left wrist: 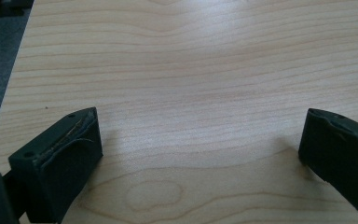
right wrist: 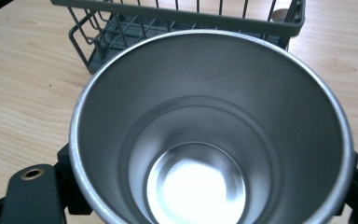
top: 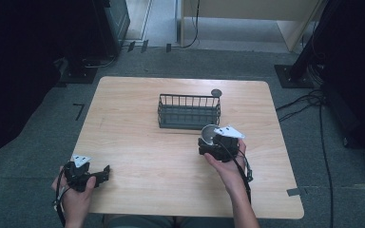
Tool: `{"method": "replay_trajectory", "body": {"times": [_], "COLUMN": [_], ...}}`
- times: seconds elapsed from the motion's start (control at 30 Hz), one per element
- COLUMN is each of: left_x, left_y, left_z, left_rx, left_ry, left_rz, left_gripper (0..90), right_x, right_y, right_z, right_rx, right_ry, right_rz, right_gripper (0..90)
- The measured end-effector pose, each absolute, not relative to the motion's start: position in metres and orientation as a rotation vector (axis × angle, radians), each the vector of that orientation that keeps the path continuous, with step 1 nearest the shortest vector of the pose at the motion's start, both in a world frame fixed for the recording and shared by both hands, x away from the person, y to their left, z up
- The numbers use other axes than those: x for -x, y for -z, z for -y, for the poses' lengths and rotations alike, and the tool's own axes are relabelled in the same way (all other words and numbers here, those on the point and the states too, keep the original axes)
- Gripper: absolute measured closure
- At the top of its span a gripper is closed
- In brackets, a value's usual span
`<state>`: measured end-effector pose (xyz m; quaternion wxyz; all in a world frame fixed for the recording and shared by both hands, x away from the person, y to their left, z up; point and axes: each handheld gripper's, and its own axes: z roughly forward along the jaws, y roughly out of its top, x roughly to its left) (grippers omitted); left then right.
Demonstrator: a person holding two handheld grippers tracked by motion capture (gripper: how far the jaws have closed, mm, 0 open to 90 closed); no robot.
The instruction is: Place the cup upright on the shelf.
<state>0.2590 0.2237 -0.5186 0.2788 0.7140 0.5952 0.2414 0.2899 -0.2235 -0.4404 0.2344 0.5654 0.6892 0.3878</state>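
Note:
A shiny steel cup point(top: 209, 132) is held upright, its mouth open toward the camera, in my right gripper point(top: 211, 142), which is shut on it just in front of the wire basket point(top: 188, 112). In the right gripper view the cup point(right wrist: 205, 140) sits between the jaws of the right gripper point(right wrist: 200, 191), with the dark basket point(right wrist: 186, 18) close behind its rim. My left gripper point(top: 105, 172) rests low at the table's near left corner, open. In the left gripper view the left gripper point(left wrist: 200, 144) has only bare wood between its wide-apart jaws.
The light wooden table point(top: 138, 142) has rounded corners. A small dark round disc point(top: 216, 92) lies just behind the basket's far right corner. Cables and dark equipment stands point(top: 309, 99) sit on the grey floor to the right and far left.

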Motion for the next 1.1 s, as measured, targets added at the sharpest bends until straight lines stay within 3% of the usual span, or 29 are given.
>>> {"method": "replay_trajectory", "body": {"times": [1.1], "left_x": [-0.259], "left_y": [0.519], "left_z": [-0.224], "left_rx": [-1.913], "left_ry": [-0.647], "left_rz": [-1.599], "left_gripper": [0.0], "right_x": [-0.342], "right_y": [0.390], "right_z": [0.208], "right_rx": [-1.491], "right_ry": [-1.040], "right_rz": [-1.914], "right_gripper": [17.4]}}
